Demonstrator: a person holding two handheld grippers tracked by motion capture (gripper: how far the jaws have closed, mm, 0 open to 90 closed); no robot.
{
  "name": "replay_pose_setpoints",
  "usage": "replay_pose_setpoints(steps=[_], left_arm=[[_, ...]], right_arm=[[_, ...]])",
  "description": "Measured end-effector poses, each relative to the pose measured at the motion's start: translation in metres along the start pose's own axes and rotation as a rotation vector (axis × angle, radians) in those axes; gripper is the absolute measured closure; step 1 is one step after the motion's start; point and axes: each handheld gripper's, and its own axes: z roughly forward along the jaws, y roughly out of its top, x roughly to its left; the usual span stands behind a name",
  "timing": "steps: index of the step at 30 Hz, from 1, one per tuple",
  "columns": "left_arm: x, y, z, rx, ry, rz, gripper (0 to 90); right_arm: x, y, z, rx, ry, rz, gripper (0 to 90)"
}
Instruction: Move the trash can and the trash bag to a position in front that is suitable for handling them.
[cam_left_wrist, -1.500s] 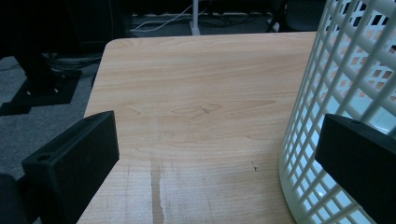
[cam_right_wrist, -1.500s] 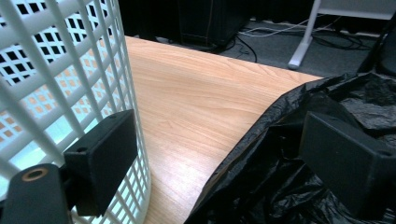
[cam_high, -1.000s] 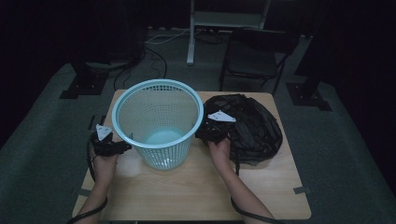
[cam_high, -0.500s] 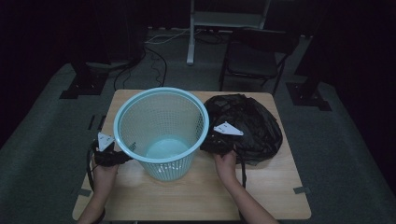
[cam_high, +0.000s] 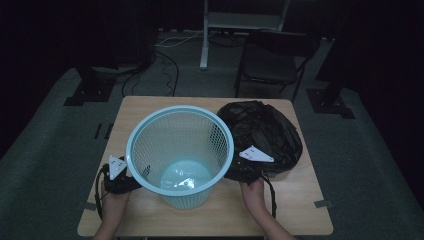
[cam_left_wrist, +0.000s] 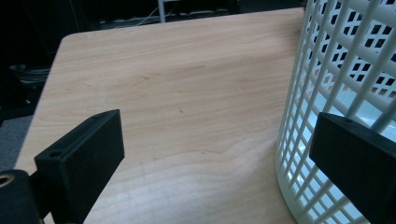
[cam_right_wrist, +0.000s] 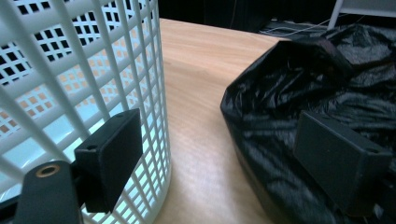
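High view: pale blue round plastic mesh basket (cam_high: 180, 155) upright mid-table on the light wooden table (cam_high: 150, 107). Crumpled black plastic bag (cam_high: 262, 130) touches the basket's right. Left gripper (cam_high: 119, 176), jaws spread, at the basket's left wall; right gripper (cam_high: 248, 162), jaws spread, between basket and bag.

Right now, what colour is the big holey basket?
Light blue basket, best seen in the high view.
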Motion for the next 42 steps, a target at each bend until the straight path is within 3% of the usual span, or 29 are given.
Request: replay_pose_setpoints(steps=[6,12,20,27,33,35,37,39,42], left_arm=[[-0.015,-0.002,-0.005,0.004,-0.022,0.025,3.4],[-0.026,0.000,-0.001,0.000,-0.056,0.022,3.4],[-0.042,0.005,0.006,0.016,-0.113,0.048,3.4],[-0.049,0.007,0.008,0.014,-0.140,0.060,3.4],[-0.046,0.008,0.007,0.016,-0.167,0.024,3.3],[-0.044,0.006,0.004,0.020,-0.129,0.019,1.8],[-0.040,0.002,0.000,0.015,-0.065,0.023,1.7],[-0.033,-0.002,-0.004,0.032,-0.067,-0.008,1.6],[-0.022,-0.011,-0.010,0.051,-0.122,-0.076,1.5]], right_arm=[[-0.001,-0.009,-0.020,0.012,-0.005,0.002,15.0],[-0.007,-0.020,-0.041,0.007,-0.008,0.019,15.0],[-0.024,-0.029,-0.053,-0.016,-0.031,0.074,14.9],[-0.030,-0.031,-0.058,-0.025,-0.056,0.063,14.8],[-0.040,-0.030,-0.059,-0.043,-0.074,0.062,12.2],[-0.048,-0.029,-0.059,-0.051,-0.103,0.077,12.2],[-0.058,-0.026,-0.061,-0.066,-0.119,0.100,12.2],[-0.068,-0.022,-0.065,-0.090,-0.150,0.105,12.1],[-0.084,-0.013,-0.070,-0.104,-0.172,0.134,12.2]])
